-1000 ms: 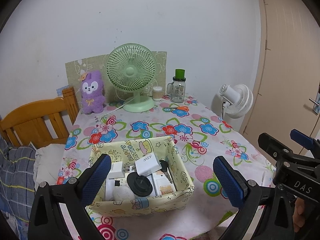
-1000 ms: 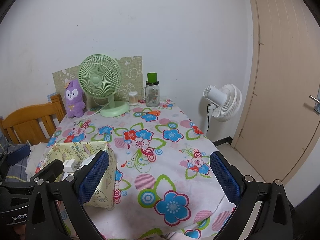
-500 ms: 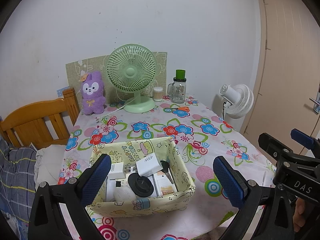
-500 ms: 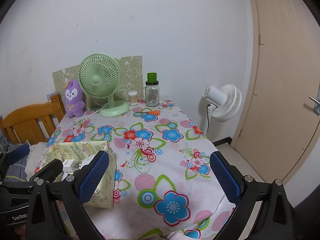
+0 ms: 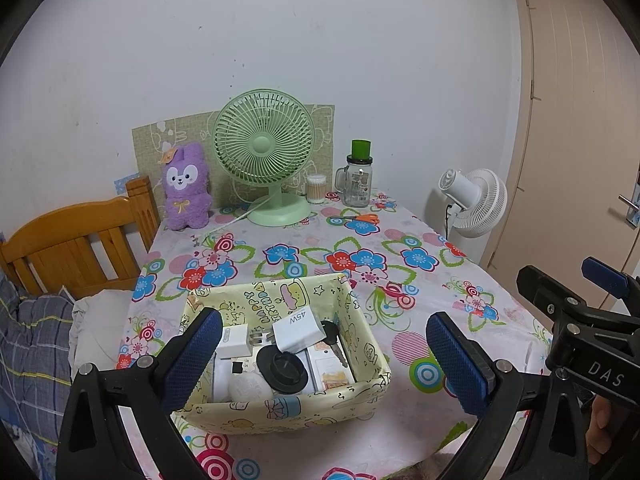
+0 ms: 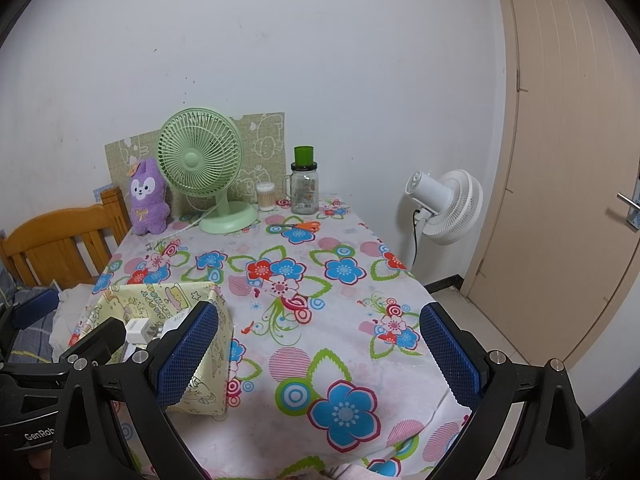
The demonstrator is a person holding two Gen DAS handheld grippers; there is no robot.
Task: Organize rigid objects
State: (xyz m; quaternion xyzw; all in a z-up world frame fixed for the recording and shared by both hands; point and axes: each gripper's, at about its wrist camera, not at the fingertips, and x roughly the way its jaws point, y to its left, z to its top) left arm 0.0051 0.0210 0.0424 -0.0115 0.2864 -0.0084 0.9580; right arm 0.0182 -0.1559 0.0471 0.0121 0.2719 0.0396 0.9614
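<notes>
Blue-padded left tongs (image 5: 324,360) wide above box (image 5: 280,412) | right tongs (image 6: 318,354) wide, empty

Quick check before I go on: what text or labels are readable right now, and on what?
"45W": white charger in the box, seen upside down.
"HAPPY BIRTHDAY": box's inner wall, partly legible.
"DAS": right hand-held gripper body.
"GenRob", cut off: left hand-held gripper body.
Jar label: too small to read.

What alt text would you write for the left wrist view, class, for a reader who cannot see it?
An open left gripper hovers over a yellow cartoon-print box holding white chargers, a key and a black round cap, on a floral tablecloth. Behind stand a green desk fan, a purple plush rabbit and a glass jar.
</notes>
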